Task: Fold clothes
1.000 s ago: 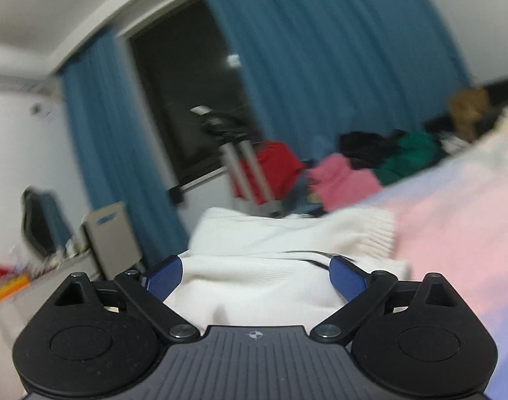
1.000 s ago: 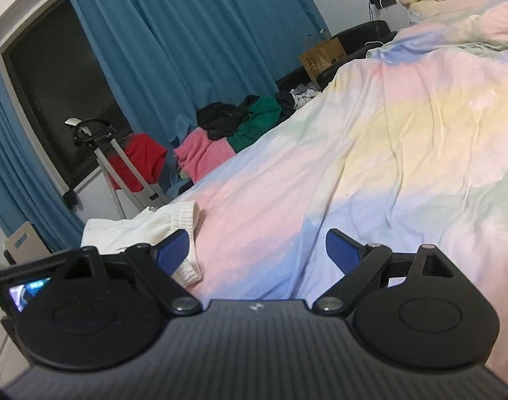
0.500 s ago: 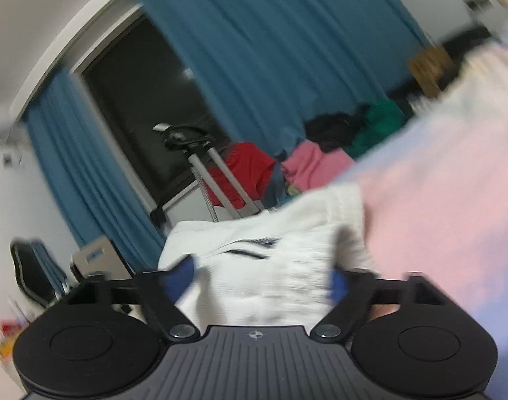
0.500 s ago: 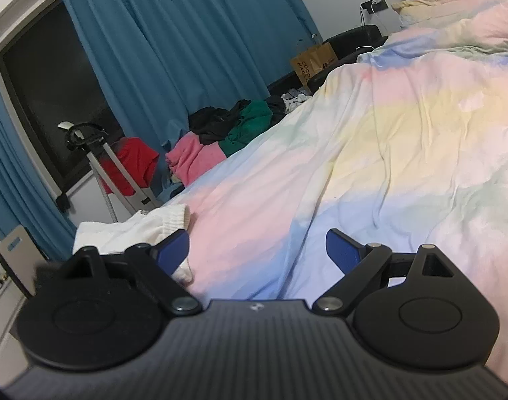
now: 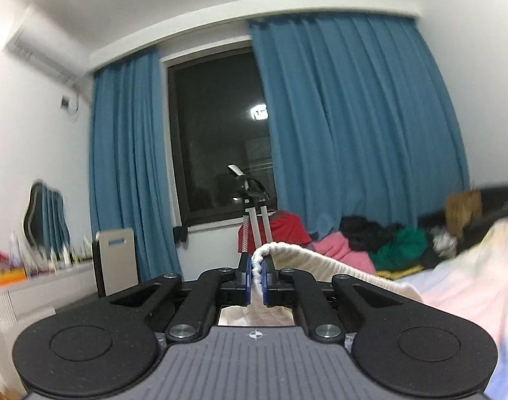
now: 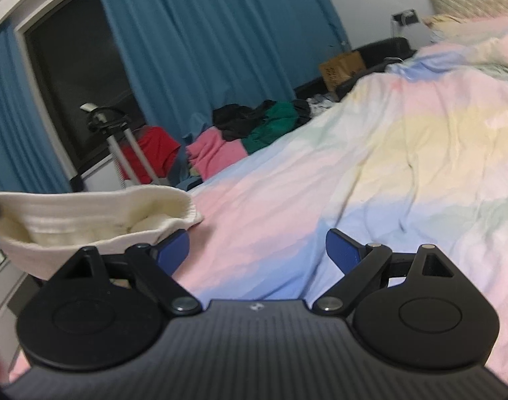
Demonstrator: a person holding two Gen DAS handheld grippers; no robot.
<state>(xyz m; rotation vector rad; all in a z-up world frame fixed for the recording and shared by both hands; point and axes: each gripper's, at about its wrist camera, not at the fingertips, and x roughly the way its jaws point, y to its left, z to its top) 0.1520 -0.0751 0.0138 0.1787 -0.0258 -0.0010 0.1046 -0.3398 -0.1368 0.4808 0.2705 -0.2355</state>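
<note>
Here, far left in the left wrist view only: mirror [image 5: 44, 213], cluttered shelf [image 5: 37, 275], then window [image 5: 220, 140] between blue curtains [image 5: 353, 140]. Centre: left gripper [image 5: 256, 278] clenched on the ribbed edge of the white garment [image 5: 323, 265], pads pressed together on the knit, cloth trailing right and down toward the bed [image 5: 467, 286]. Beyond: piled clothes [image 5: 380, 243] under the curtain.

Only in the right wrist view: the garment [image 6: 87, 220] seen from the side, lifted, hanging at the left foot edge of the bed [image 6: 403, 153], sagging just above the left blue pad [image 6: 174, 251]. Right gripper [image 6: 257, 250] released, jaws spread wide, nothing between, low over the pink and blue bedcover. Rightward, wide bare bedcover up to the pillow [image 6: 477, 23].
</note>
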